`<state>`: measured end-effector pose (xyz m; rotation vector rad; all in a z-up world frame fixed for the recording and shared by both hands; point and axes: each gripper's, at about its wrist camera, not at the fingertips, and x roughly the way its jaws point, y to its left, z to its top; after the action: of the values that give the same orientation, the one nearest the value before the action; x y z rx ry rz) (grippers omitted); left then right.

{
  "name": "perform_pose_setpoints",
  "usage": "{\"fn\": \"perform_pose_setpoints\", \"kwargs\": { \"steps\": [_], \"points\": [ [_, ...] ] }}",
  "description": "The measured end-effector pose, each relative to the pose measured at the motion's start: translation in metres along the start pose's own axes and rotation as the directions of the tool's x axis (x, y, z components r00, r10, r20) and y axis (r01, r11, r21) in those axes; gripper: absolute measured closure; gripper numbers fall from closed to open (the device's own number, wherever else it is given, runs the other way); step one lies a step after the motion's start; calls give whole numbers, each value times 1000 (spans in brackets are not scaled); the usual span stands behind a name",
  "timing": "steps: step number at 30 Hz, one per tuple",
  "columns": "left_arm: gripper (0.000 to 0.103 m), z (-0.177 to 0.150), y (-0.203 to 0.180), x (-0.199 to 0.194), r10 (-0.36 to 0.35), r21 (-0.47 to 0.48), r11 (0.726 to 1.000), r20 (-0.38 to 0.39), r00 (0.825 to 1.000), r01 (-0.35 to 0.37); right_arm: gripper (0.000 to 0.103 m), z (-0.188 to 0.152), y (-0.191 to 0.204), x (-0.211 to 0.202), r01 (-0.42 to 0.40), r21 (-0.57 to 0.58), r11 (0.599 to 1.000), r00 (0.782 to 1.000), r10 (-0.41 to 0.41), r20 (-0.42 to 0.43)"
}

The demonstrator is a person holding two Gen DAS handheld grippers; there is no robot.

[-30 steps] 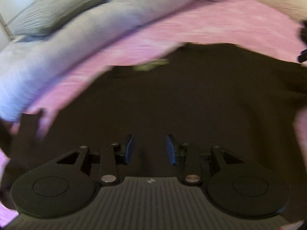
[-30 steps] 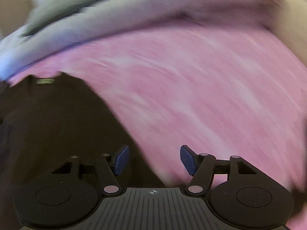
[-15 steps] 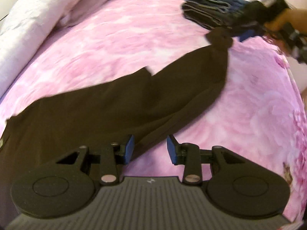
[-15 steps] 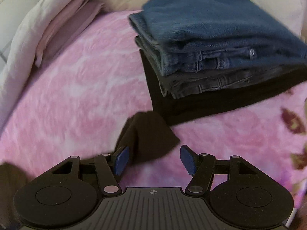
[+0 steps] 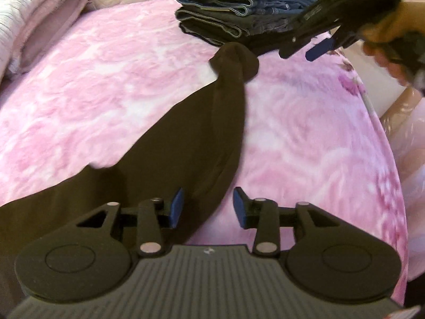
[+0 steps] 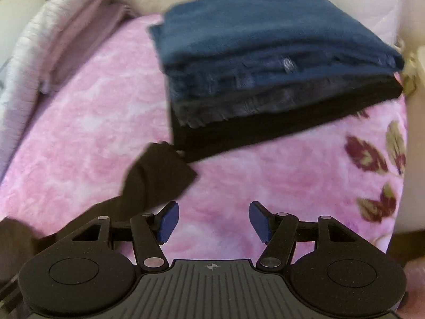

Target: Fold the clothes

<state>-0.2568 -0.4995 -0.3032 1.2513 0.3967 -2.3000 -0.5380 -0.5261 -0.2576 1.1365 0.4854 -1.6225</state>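
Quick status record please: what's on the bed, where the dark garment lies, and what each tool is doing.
surface: pink blanket on a bed
garment in work: dark trousers, laid out long, far end bunched beside the stack
stack: folded clothes, blue jeans on top, black piece at the bottom
left tool: jaws opening, over the near part of the trousers, pads not pressing the cloth
right tool: open, nothing between the pads, over bare blanket near the trousers' far end
bedding: pale folded covers at the far left
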Motion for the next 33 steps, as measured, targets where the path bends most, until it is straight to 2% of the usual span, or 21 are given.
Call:
{"fn": "perform_pose_setpoints", "kwargs": {
  "steps": [4, 6, 8, 11, 13, 15, 18, 19, 21, 25, 26, 29, 32, 33],
  "points": [
    [68, 10, -17, 28, -60, 43, 997, -26, 998, 61, 40, 13, 39, 8, -40, -177, 983, 999, 44, 20],
    [68, 8, -28, 25, -84, 99, 991, -23, 996, 86, 40, 19, 55, 26, -40, -192, 981, 999, 39, -9],
    [68, 4, -35, 20, -106, 143, 984, -16, 994, 108, 40, 24, 68, 53, -21, -154, 988, 997, 8, -82],
    [69, -6, -40, 14, -122, 206, 971, -16, 992, 123, 40, 25, 73, 81, 49, -93, 994, 987, -62, -145],
    [70, -11, -41, 11, -130, 227, 965, -23, 991, 132, 40, 21, 74, 81, 63, -140, 988, 987, -83, -136],
    [70, -13, -40, 9, -142, 226, 963, -31, 989, 146, 40, 12, 60, 69, 94, -153, 984, 987, -112, -111],
    [70, -15, -39, 7, -163, 220, 961, -40, 986, 168, 40, -3, 8, 47, 174, -31, 984, 974, -176, -140],
    [70, -16, -38, 6, -170, 218, 960, -43, 984, 176, 40, -8, -8, 38, 226, 4, 974, 965, -223, -141],
    [70, -18, -39, 6, -184, 218, 957, -52, 982, 191, 40, -14, -24, 17, 257, 32, 966, 962, -252, -105],
    [70, -20, -40, 5, -203, 210, 954, -66, 977, 212, 40, -17, -8, 5, 151, 15, 988, 988, -150, -39],
    [70, -21, -40, 4, -204, 202, 956, -65, 977, 213, 40, -17, -2, 9, 139, -3, 990, 990, -139, -31],
    [70, -22, -35, -2, -203, 169, 963, -60, 977, 211, 40, -12, -8, 29, 94, 51, 994, 995, -92, -38],
    [70, -23, -28, -9, -182, 149, 971, -43, 982, 187, 40, -11, -23, 27, 88, 107, 990, 996, -84, -38],
    [70, -23, -26, -11, -179, 139, 973, -37, 983, 182, 40, -11, -28, 22, 107, 109, 988, 994, -103, -40]
  ]
}}
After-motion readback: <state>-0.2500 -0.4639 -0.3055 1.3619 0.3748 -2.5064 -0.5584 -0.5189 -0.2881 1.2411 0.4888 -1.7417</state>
